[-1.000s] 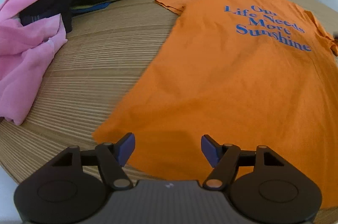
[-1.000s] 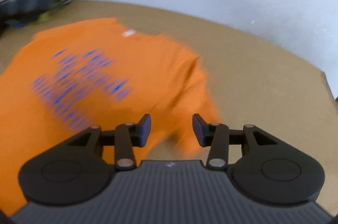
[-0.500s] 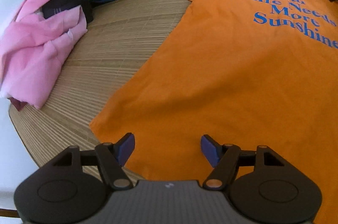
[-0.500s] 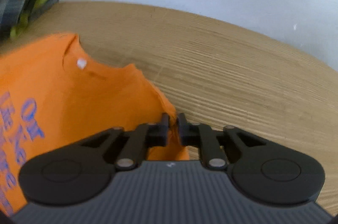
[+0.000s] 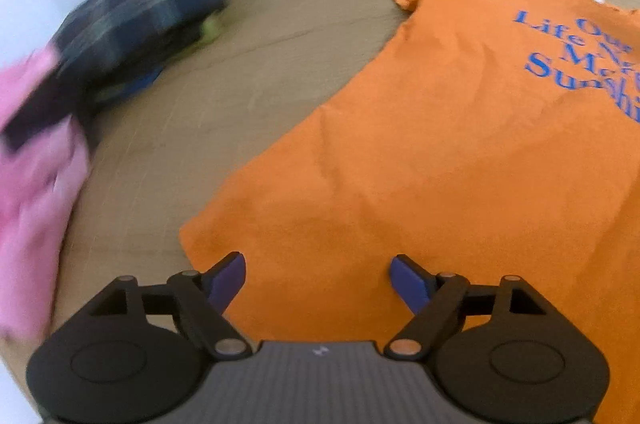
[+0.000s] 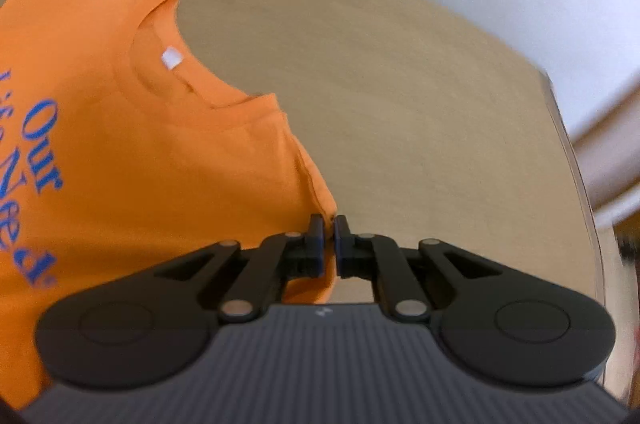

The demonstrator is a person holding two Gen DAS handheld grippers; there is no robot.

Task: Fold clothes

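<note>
Left tongs [image 5: 316, 276] advanced over "Sunshine" shirt [image 5: 420, 151].

— What's different with the right gripper [image 6: 328, 242]?
— A second ago its fingers were apart above the orange T-shirt [image 6: 140, 159]; now they're pinched on its sleeve edge.
— And the left gripper [image 5: 316, 278]?
— It has swung right; the plaid pile [image 5: 136, 23] looks further off.

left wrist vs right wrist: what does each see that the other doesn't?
Left wrist only: the open left gripper over the hem, the blurred plaid stack, the pink garment. Right wrist only: the right gripper shut on the sleeve edge, and the collar tag. Both: the orange T-shirt with blue lettering, flat on the wooden table.
</note>
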